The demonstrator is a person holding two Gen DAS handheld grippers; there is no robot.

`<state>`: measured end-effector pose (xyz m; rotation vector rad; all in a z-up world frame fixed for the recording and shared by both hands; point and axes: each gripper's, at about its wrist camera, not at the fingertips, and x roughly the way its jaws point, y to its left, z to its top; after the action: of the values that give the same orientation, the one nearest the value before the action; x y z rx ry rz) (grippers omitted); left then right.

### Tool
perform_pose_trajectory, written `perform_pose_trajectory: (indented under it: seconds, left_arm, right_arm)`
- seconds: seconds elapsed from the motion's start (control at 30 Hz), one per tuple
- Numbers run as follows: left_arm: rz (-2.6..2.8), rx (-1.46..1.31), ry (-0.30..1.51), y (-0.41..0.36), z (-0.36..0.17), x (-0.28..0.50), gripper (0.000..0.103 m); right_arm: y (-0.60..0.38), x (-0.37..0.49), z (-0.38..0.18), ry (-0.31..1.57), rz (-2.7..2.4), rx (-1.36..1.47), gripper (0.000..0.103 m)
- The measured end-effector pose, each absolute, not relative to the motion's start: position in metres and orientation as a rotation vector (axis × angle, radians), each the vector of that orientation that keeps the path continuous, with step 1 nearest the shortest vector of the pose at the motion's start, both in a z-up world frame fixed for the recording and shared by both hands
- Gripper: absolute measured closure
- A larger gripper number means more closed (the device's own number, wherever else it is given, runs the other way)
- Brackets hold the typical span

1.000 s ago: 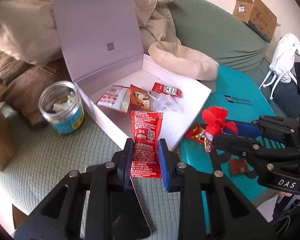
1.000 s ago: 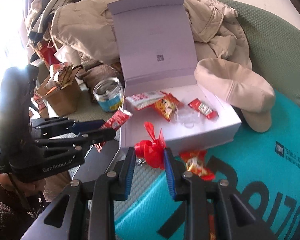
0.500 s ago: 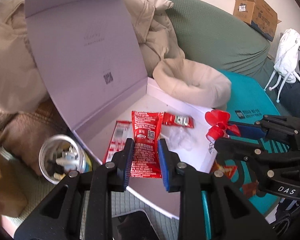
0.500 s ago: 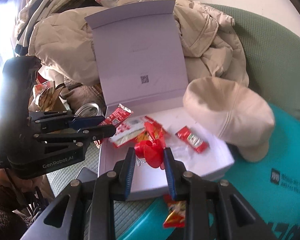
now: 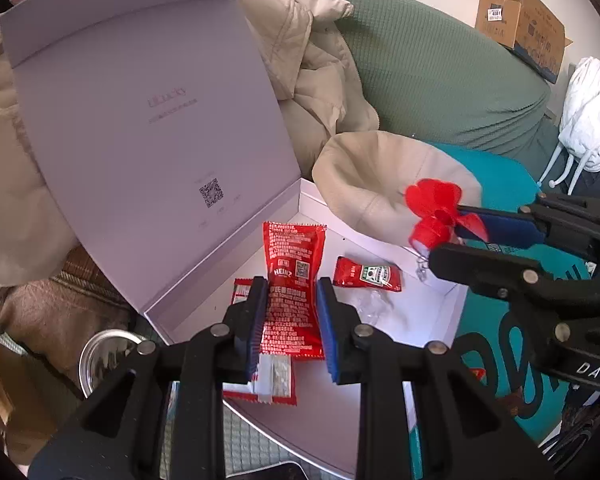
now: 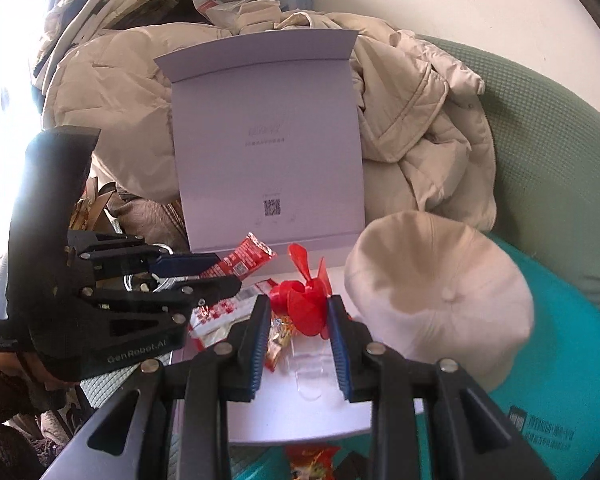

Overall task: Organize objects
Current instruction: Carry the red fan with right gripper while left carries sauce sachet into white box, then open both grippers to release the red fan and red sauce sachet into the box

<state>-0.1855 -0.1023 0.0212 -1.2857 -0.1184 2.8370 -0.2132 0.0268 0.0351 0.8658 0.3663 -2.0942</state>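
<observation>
**Both grippers loaded above the open white box**

The left gripper (image 5: 292, 320) is clamped tight on a red Heinz ketchup sachet (image 5: 294, 280), its blue pads pressing the sachet's two long edges so the packet stands upright between them, printed face toward the camera. The right gripper (image 6: 298, 320) is closed on a small red plastic fan (image 6: 304, 300), whose blades stick up above the fingertips; in the left wrist view the same fan (image 5: 436, 210) juts from the tips of that gripper at the right of the frame.

Both held items hang over the tray of an open white box (image 5: 404, 320). Its lid (image 5: 140, 120) stands raised behind, with a QR code printed on its inner face. On the tray floor lie a smaller ketchup packet (image 5: 368, 276), a clear plastic piece (image 5: 370, 306) just beside it, and a red-and-white sachet (image 5: 266, 384) partly hidden under the left gripper's fingers. From the right wrist view, more snack packets (image 6: 278, 340) lie in the tray beneath the fan.

A beige cap (image 6: 440, 296) rests against the box's right side, on a teal surface (image 6: 572, 320). A beige puffer jacket (image 6: 416, 120) is heaped behind the lid against a green sofa (image 5: 440, 80). A glass jar (image 5: 104, 356) stands left of the box, and a cardboard carton (image 5: 516, 16) sits on the sofa's far end.
</observation>
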Motion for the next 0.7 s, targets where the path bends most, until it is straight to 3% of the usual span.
perform_pose_trajectory:
  seconds: [0.7]
  left_arm:
    - [2.714,-1.45,-0.122,-0.096,-0.031,-0.194,0.079]
  right_arm:
    - [0.016,-0.238,-0.023,0.309,-2.037,1.052,0.075]
